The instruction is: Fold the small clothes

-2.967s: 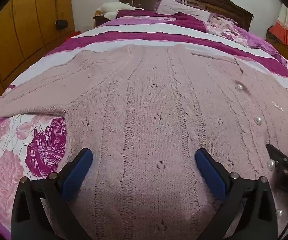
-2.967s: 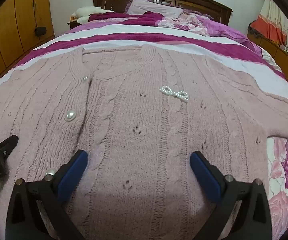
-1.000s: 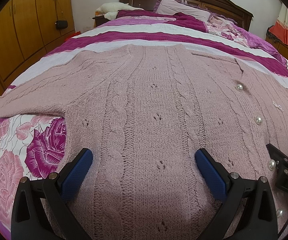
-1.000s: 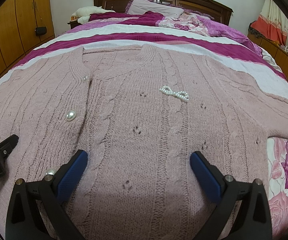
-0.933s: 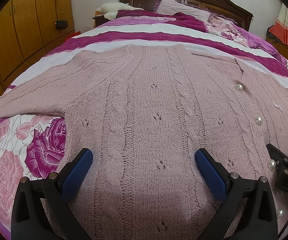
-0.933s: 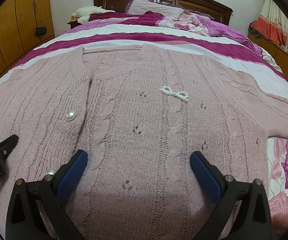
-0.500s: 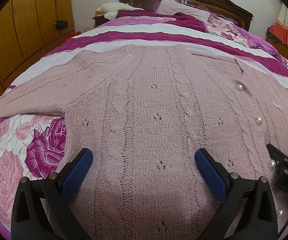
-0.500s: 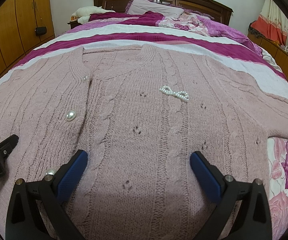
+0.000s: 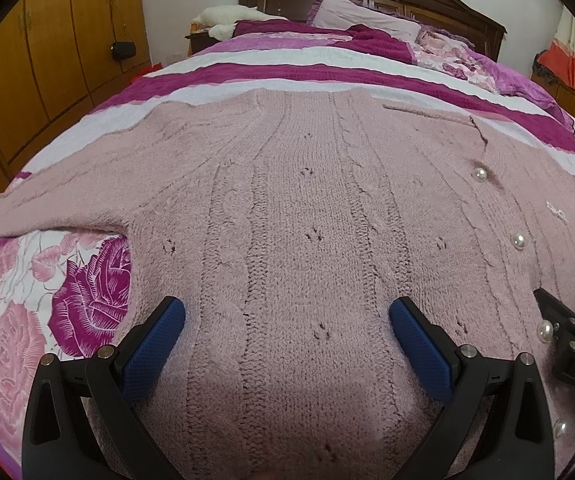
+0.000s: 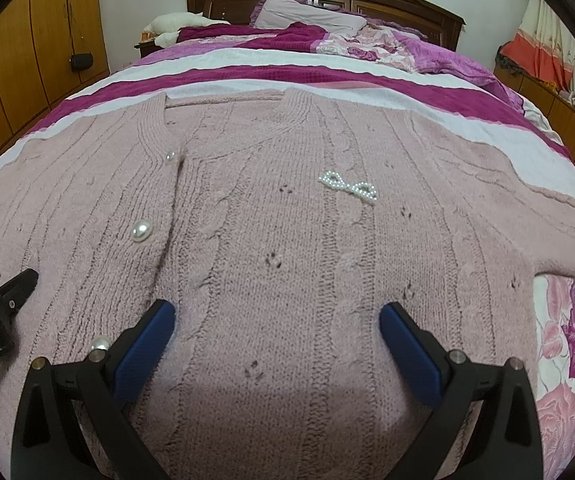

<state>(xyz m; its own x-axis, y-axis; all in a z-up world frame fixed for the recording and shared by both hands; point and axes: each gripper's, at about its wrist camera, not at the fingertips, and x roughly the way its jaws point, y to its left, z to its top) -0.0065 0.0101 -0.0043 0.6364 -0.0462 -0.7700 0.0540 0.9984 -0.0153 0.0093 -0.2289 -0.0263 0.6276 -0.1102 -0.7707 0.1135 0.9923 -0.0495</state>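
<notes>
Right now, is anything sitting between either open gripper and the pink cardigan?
Nothing visible. The left gripper and right gripper hang open over the flat cardigan; only its pearl buttons and bow brooch lie on it.

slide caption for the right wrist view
Open right gripper above a pink cardigan spread flat on the bed.

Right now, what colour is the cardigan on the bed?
Dusty pink cardigan, clearest in the right wrist view.

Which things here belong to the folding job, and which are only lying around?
For the job:
pink cardigan
left gripper, open
right gripper, open
bed, as work surface

Only lying around:
pillow
small black bag
wardrobe
</notes>
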